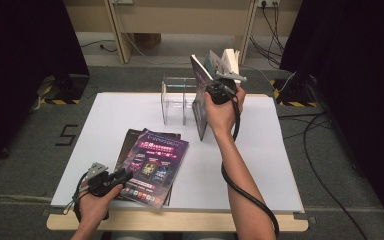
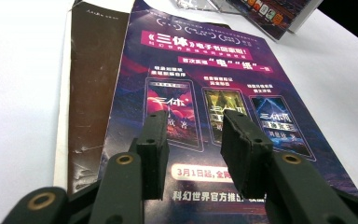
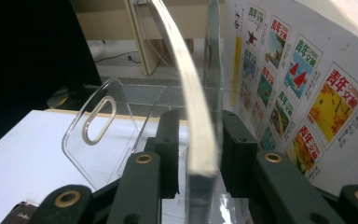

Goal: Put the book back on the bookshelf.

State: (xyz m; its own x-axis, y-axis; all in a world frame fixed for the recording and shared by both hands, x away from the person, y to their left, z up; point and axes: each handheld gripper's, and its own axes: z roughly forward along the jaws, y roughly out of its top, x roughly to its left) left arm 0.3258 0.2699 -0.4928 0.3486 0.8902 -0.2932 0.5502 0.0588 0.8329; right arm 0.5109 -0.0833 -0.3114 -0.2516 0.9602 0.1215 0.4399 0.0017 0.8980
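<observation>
Filing magazines into the clear acrylic rack

Our right gripper [image 1: 223, 75], fingers released around an upright magazine [image 1: 200, 107] at the rack's [image 1: 172, 100] right; next, withdraw. Left gripper [image 1: 122, 176], fingers apart and empty, hovers over the near-left purple magazine [image 1: 155, 165] on the counter [image 1: 260, 165].

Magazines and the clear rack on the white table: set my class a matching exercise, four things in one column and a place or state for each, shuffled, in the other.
Things
1. purple magazine
2. brown magazine
3. upright magazine
4. clear acrylic rack

Places or states
A. stands on edge, by the right gripper
B. lies flat, on top of the pile, in front of the left gripper
C. see-through, with dividers, at the far side of the table
D. lies flat, partly covered by another magazine

Pairs: 1-B, 2-D, 3-A, 4-C
</observation>
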